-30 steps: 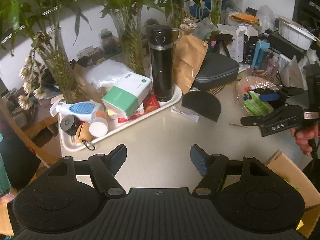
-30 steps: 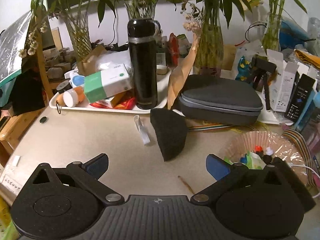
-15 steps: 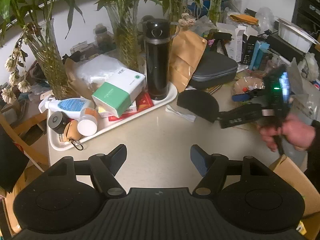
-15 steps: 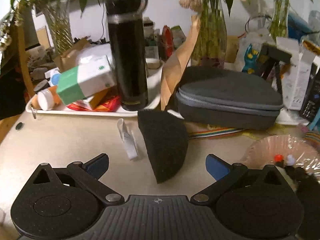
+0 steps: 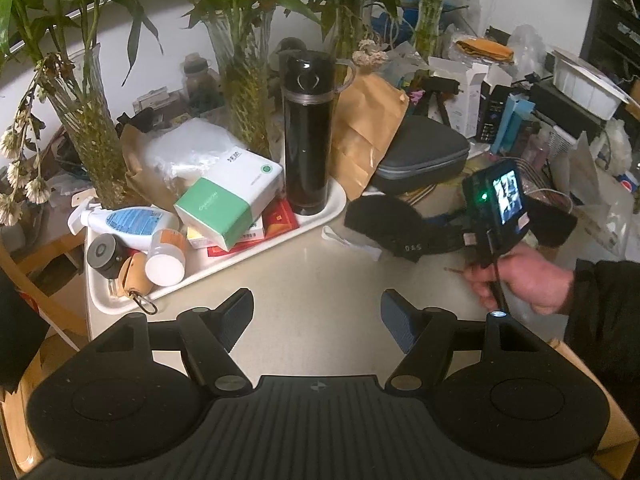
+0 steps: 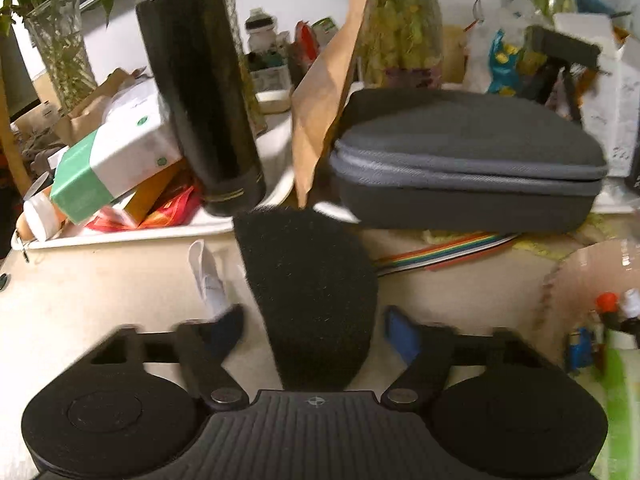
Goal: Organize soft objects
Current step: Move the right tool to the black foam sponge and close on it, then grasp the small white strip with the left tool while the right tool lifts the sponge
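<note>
Closer now, the right gripper point(image 6: 316, 330) straddles the foam point(image 6: 312, 296) at lower centre, jaws closing, pads not yet touching. At left, the left gripper point(image 5: 316, 312) hangs spread, empty. Best to pinch mid-foam, squarely, gently.

The black foam pad point(image 6: 312, 300) is half-round, with a fuzzy, coarse surface. It lies flat on the pale tabletop point(image 6: 100, 296), just in front of the white tray point(image 6: 132, 232).

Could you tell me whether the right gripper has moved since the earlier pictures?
Yes. The right gripper has advanced toward the black bottle, now straddling the black foam half-disc, jaws closing.
</note>
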Available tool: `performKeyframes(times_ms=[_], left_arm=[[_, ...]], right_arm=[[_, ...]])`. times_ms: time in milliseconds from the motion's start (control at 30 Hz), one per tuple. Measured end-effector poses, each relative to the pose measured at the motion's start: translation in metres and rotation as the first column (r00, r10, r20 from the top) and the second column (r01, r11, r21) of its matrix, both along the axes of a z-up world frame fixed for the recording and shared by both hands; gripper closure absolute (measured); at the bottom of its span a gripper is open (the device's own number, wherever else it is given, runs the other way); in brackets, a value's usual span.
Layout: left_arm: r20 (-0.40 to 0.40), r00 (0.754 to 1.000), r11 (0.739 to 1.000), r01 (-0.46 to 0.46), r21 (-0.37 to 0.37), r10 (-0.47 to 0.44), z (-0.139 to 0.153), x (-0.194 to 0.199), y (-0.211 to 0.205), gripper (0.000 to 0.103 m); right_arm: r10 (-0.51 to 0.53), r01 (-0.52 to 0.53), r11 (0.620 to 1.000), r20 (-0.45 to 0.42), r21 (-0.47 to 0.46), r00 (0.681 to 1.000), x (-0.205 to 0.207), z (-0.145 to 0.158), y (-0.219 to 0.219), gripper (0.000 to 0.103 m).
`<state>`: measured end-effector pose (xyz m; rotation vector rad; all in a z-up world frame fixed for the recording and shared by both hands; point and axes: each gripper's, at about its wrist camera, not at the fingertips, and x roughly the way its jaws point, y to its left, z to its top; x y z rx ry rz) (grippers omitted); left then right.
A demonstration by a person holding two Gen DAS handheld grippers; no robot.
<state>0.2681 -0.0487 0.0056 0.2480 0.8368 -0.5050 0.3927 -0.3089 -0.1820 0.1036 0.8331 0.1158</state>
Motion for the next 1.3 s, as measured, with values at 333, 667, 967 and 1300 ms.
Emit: performKeyframes(times_ms=[333,667,967,1300], left_arm=[[-0.055,0.998,1.000,-0.015,-0.006,0.015,0.004,0.019,-0.018,0.033],[-0.169,0.982,0.996,-0.085,-0.014,0.081,-0.010,0.059,-0.055,0.033],[-0.271,0.948,0.986,-0.161,0.038,0.166,-0.057,0.111,-0.084,0.033],[-0.361,0.895,0.962,-0.269,0.036,0.264,-0.122,0.149,-0.105,0.034]], right_arm=[[-0.040,0.040,0.999,0.019,0.019,0.999,-0.030,0.042,-0.009,0.045],[-0.090,0.087,0.995,0.068,0.046,0.994,-0.088,0.084,-0.027,0.045],[-0.148,0.144,0.988,0.100,0.046,0.984,-0.111,0.096,-0.046,0.045],[-0.159,0.149,0.981,0.076,0.125,0.984,-0.119,0.094,-0.053,0.045]])
